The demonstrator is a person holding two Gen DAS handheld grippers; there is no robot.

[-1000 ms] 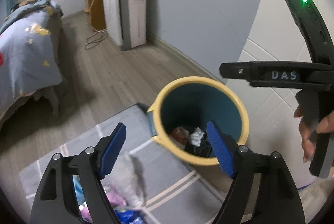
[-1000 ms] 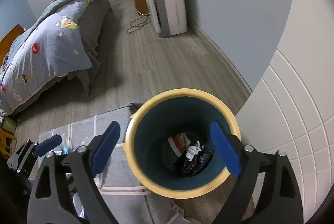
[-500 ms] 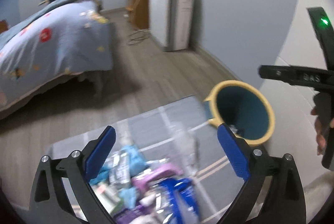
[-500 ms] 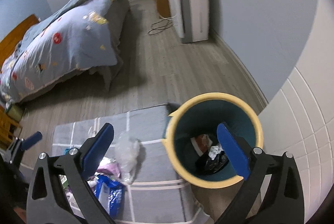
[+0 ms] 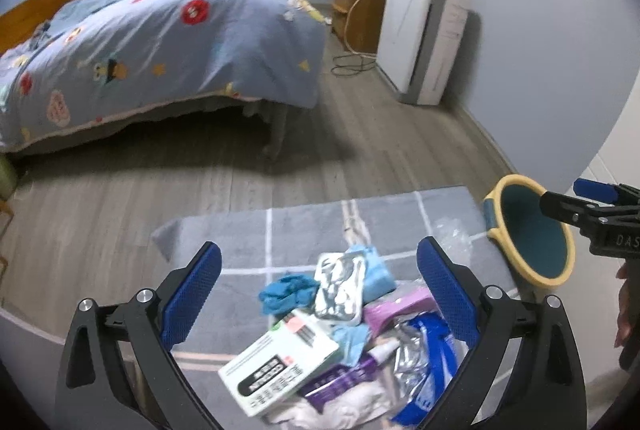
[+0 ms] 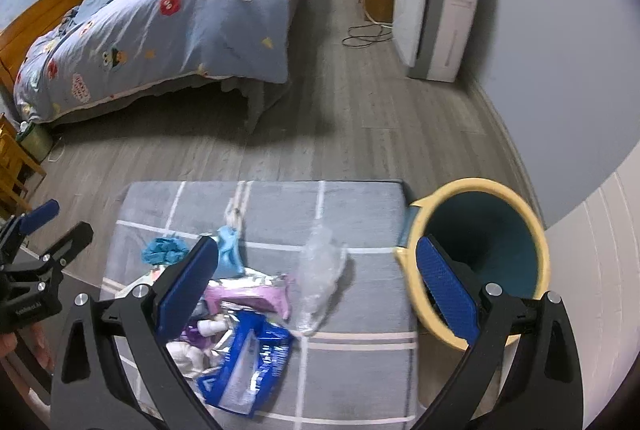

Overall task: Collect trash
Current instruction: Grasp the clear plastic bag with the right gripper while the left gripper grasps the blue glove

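A heap of trash lies on the grey checked rug: a white box, a silver packet, blue cloths, pink and blue wrappers. My left gripper hangs open above the heap, nothing between its blue pads. The yellow-rimmed teal bin stands at the rug's right end. In the right wrist view my right gripper is open and empty above the rug, between the heap and the bin. A crumpled clear bag lies under it.
A bed with a blue patterned quilt fills the left back. A white appliance and a wooden cabinet stand against the far wall, a cable on the floor before them. A white tiled wall rises right of the bin.
Both grippers swung left from over the bin to over the rug and its trash heap. Their jaws opened a little wider. The bin now sits at the right of each view.
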